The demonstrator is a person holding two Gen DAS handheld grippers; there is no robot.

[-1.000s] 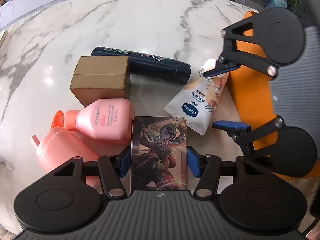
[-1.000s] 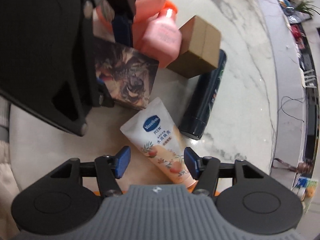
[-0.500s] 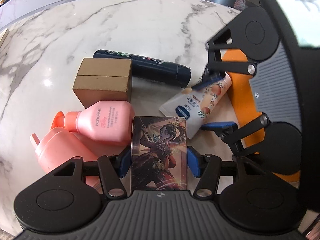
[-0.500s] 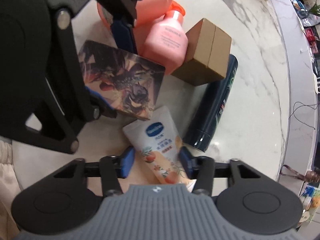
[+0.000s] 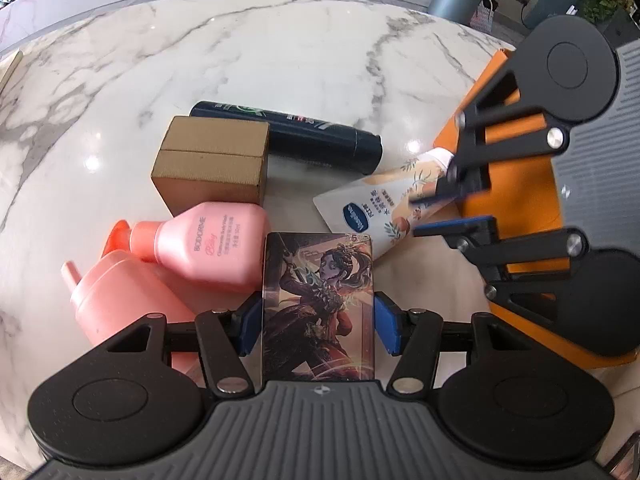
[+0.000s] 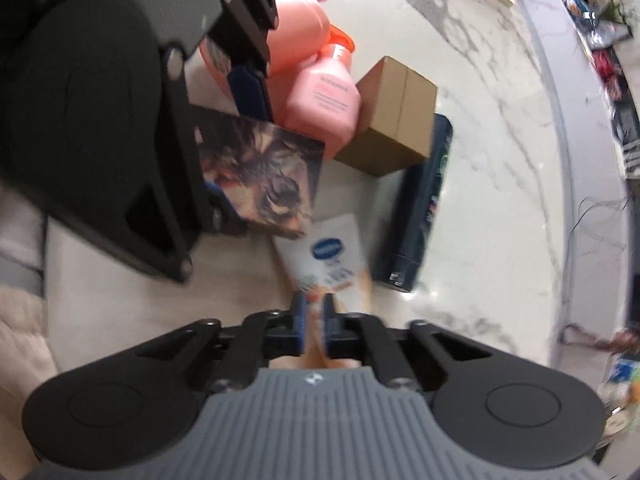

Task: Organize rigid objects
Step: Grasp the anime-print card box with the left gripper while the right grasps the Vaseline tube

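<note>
Lotion tube (image 6: 328, 256), flat on marble table (image 5: 280, 60) beside dark bottle (image 6: 420, 200): now pinched near cap end by right gripper (image 6: 315, 320), wide a second ago, thus ready to lift; left gripper (image 5: 318, 330) clamping picture card (image 5: 318, 304) nearby.
</note>
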